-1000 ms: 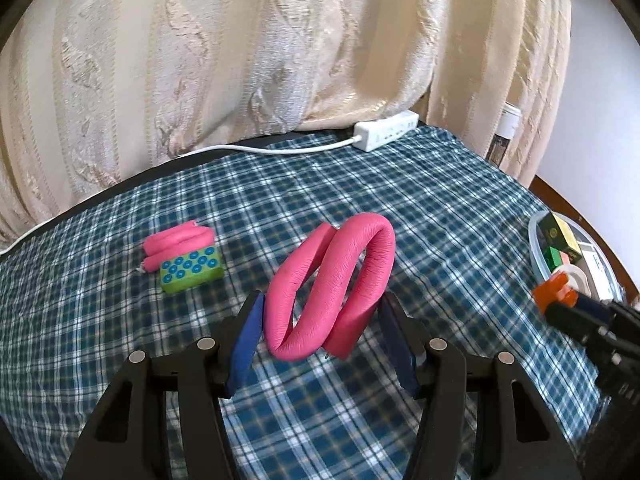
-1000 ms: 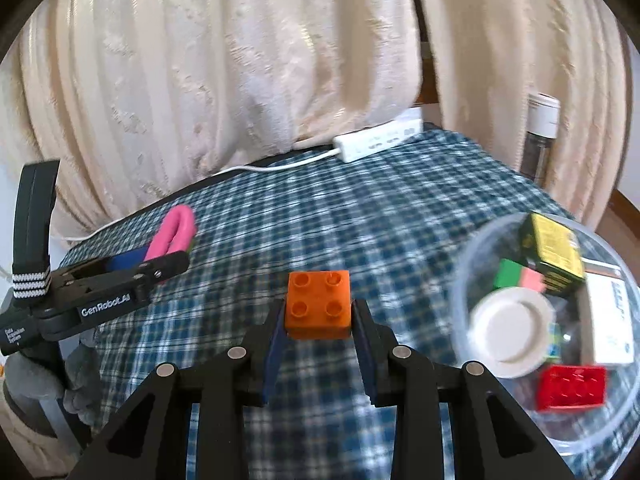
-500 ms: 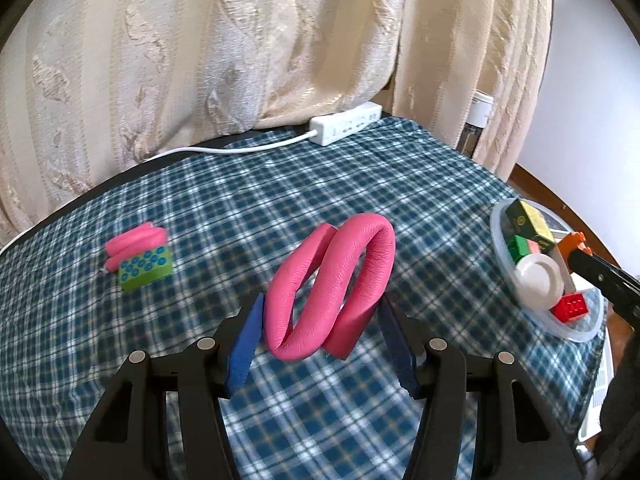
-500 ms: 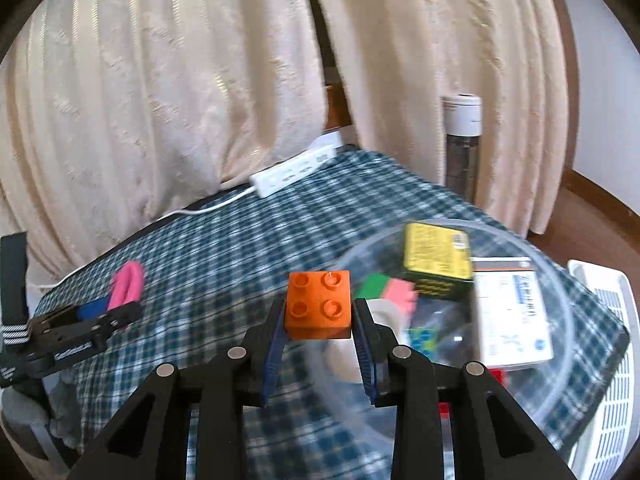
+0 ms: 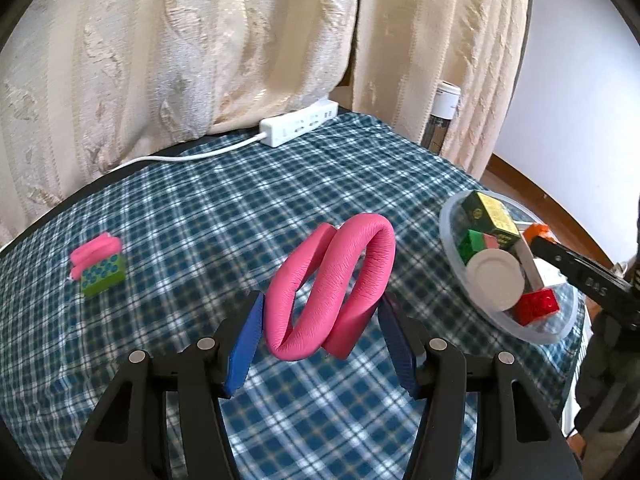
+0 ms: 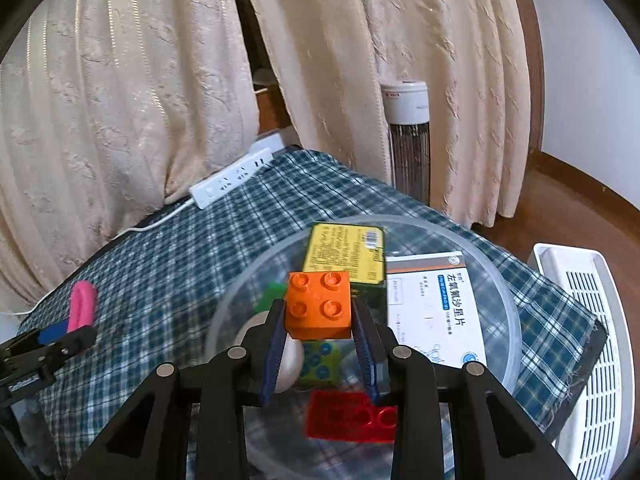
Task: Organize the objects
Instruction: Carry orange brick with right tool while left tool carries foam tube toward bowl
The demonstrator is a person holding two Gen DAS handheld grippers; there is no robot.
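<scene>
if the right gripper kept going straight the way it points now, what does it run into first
Probably the contents of the clear bowl: the right gripper, shut on the orange brick, aims down into it, likely toward the spotted green block or white lid. Depth is hard to judge.

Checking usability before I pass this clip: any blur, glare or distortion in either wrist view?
Left wrist: fisheye bends the tablecloth; pink foam roller sharp, curtain slightly soft. Right wrist: orange brick sharp, clear bowl slightly blurred; dark vignette corners in both.
</scene>
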